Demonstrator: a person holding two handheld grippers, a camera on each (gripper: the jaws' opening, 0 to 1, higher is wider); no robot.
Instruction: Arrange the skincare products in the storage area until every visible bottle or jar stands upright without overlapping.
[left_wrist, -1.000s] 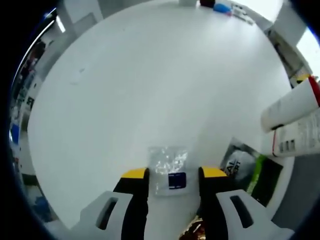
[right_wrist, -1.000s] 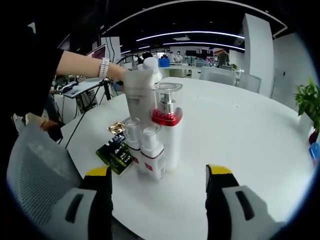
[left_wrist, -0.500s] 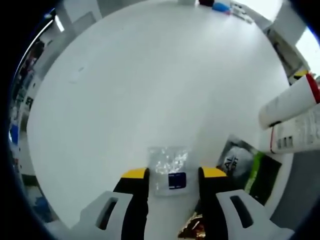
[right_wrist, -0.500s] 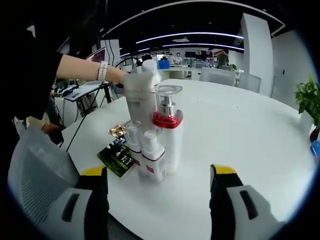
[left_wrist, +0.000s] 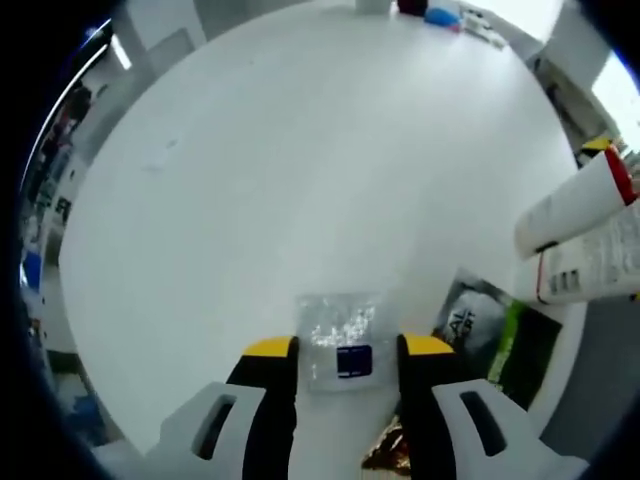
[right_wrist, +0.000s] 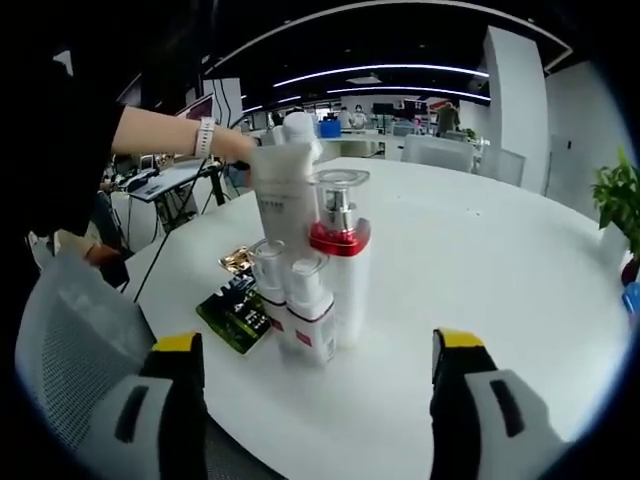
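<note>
In the left gripper view, the left gripper (left_wrist: 335, 347) had its 2 yellow-tipped jaws apart, holding nothing. Between the tips, flat on the white table (left_wrist: 300, 170), lay a small clear sachet (left_wrist: 338, 335) with a dark blue label at its near end. Just beside the right jaw lay a dark sachet with a green stripe (left_wrist: 500, 340), and a gold foil packet (left_wrist: 385, 455) showed at the bottom between the jaws. Farther out at the right edge, 2 white tubes (left_wrist: 580, 245) entered the view, the upper 1 with a red band near its end. At the far side of the table sat small blue and red objects (left_wrist: 430, 12), too small to identify.

In the right gripper view, the right gripper (right_wrist: 315, 350) also had its jaws wide apart and empty, well short of the products. Ahead of it, near the table's left edge, stood a close cluster: 2 small clear-capped bottles (right_wrist: 300, 305) with red bands in front, upright and touching; behind them a taller pump bottle (right_wrist: 340, 255) with a red collar and clear cap; and beside that a white tube (right_wrist: 283, 200) standing upright. A person's hand (right_wrist: 235, 147), with a watch on the wrist, was at the tube's top. Left of the cluster lay a dark green sachet (right_wrist: 232, 312) and a gold packet (right_wrist: 240, 262), flat on the table.
</note>
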